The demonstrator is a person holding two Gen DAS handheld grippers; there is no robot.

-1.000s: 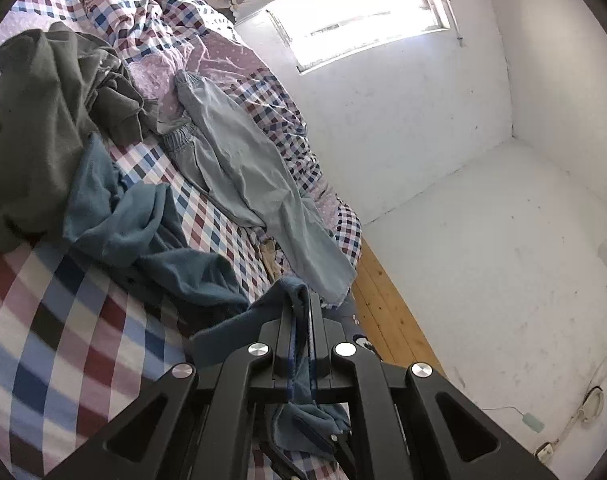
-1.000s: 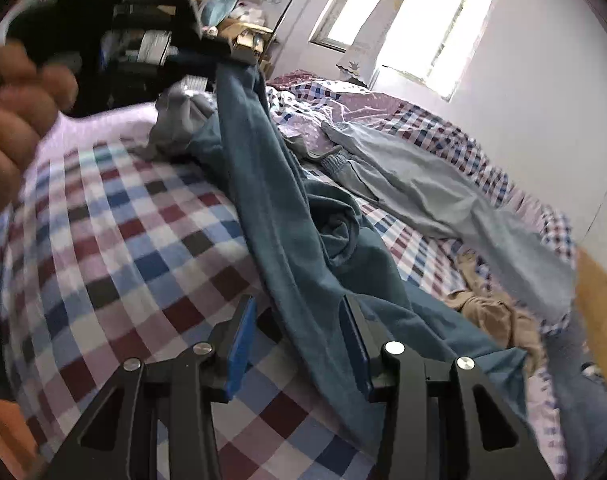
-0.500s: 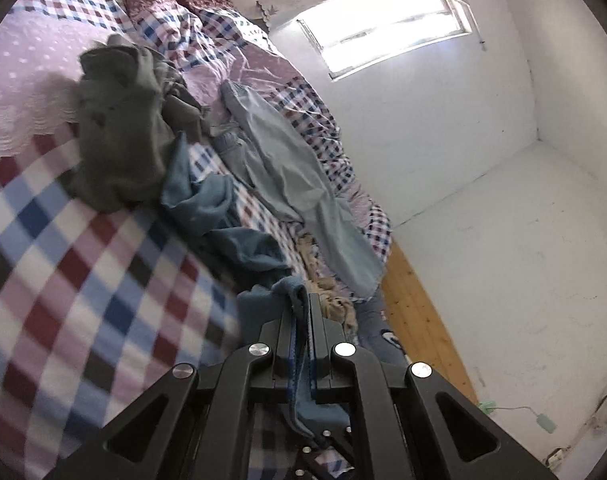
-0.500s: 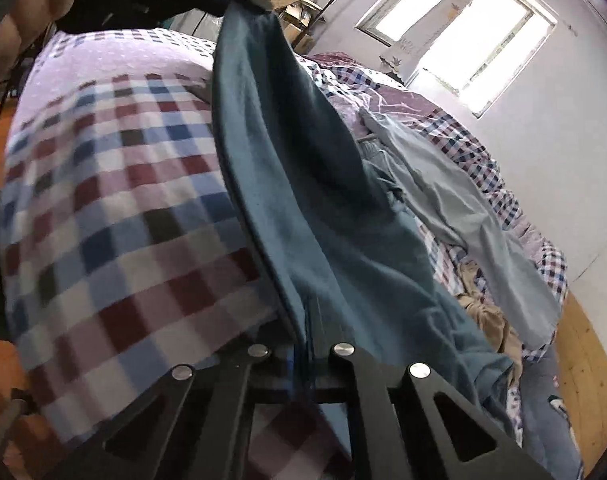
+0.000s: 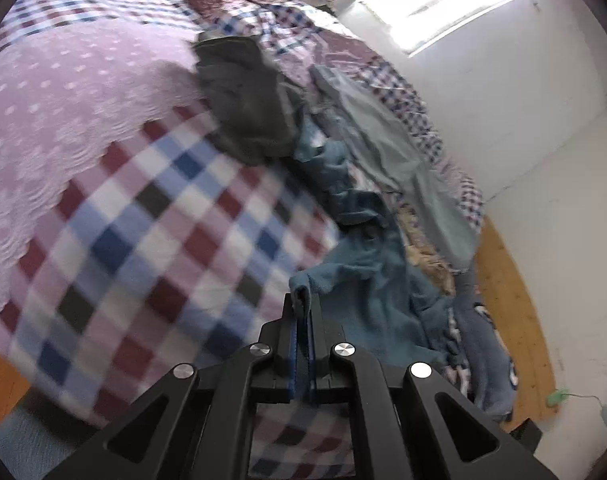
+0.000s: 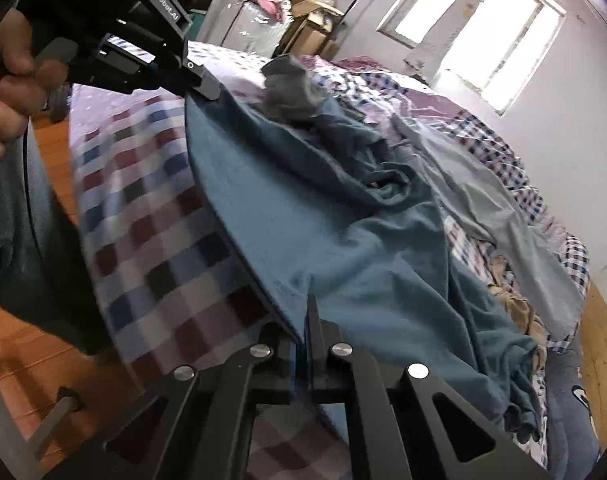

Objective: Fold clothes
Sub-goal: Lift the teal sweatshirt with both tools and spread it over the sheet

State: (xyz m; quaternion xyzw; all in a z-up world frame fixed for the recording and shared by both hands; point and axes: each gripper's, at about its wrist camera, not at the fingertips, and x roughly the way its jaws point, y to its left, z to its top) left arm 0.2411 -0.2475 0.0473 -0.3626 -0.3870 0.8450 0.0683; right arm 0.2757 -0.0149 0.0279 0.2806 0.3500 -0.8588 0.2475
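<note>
1. Bed (image 5: 115, 216): in the left wrist view the checked blanket now fills the space left of and ahead of the left gripper, and the lilac dotted cover is in view beyond it. A second ago the clothes pile filled that space. The view is motion-blurred, so the left arm is swinging out over the bed's near edge.
2. Teal garment (image 6: 343, 240): a second ago it hung as a bunched rope from the left gripper. Now one edge is pulled into a nearly straight line between the two grippers, with the body fanning out ahead and to the right of the right gripper. The far part is bunched and lies against the other clothes.
3. Other clothes: the dark grey garment (image 5: 247, 104) and pale blue trousers (image 5: 387, 152) lie well ahead of both grippers and don't appear to have moved.
4. Right gripper (image 6: 301, 332): it was open around the cloth a second ago. It's now closed narrow on the teal garment's near edge, so the second grasp is made.
5. Left gripper (image 5: 301, 316): still clamped narrow on a fold of the teal garment. In the right wrist view it's held up, far ahead-left, by the person's hand (image 6: 11, 80).
6. My read: the garment is held at two points, so the spread step is under way. It needs pulling clear of the pile and laying flat before folding. The risk is the bunched far end dragging the grey garment along.
</note>
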